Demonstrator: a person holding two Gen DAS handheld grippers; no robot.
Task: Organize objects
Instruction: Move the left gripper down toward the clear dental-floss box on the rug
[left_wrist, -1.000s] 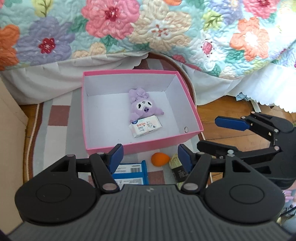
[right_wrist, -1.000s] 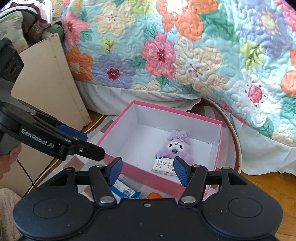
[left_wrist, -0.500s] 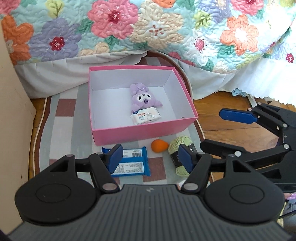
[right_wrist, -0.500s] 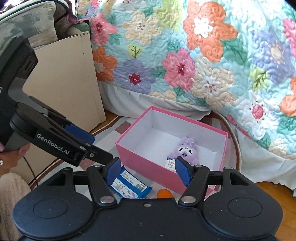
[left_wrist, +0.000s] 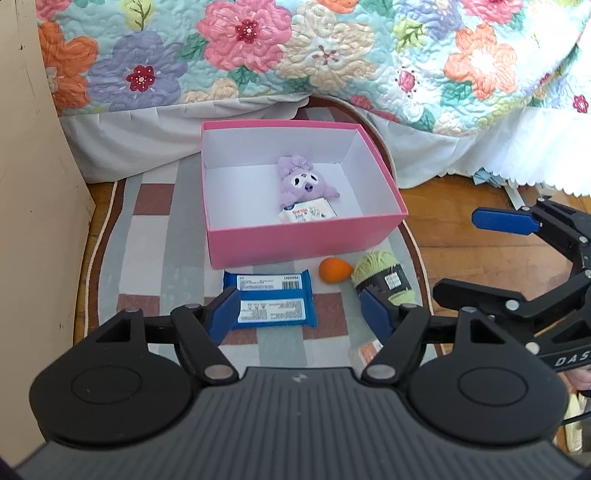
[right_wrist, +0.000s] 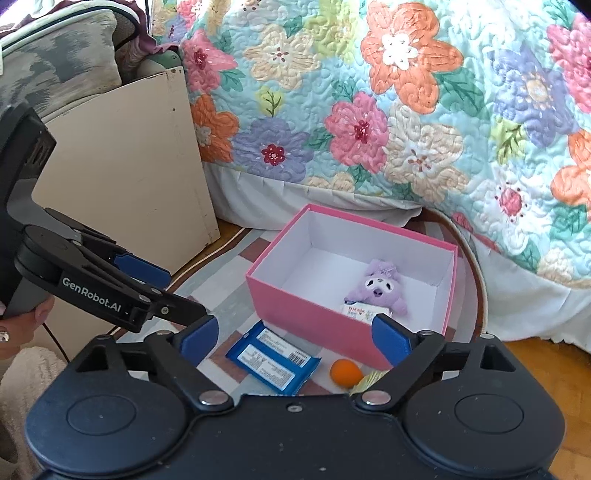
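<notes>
A pink box (left_wrist: 295, 240) with a white inside stands on a checked rug; it also shows in the right wrist view (right_wrist: 306, 317). In it lie a purple plush toy (left_wrist: 304, 181) and a white tissue pack (left_wrist: 308, 212). In front of the box lie a blue packet (left_wrist: 271, 299), an orange egg-shaped object (left_wrist: 334, 269) and a green yarn ball (left_wrist: 384, 275). My left gripper (left_wrist: 299, 315) is open and empty, above the blue packet. My right gripper (right_wrist: 295, 338) is open and empty, held back from the box; it also shows at the right of the left wrist view (left_wrist: 480, 254).
A bed with a floral quilt (left_wrist: 295, 51) and white skirt stands behind the box. A beige cabinet (right_wrist: 122, 177) stands at the left. Wooden floor (left_wrist: 461, 254) lies right of the rug. A small white and orange item (left_wrist: 365, 350) lies near my left gripper.
Both grippers have pulled back and up from the box, so the blue packet, orange object and yarn now show in full. Both stay open.
</notes>
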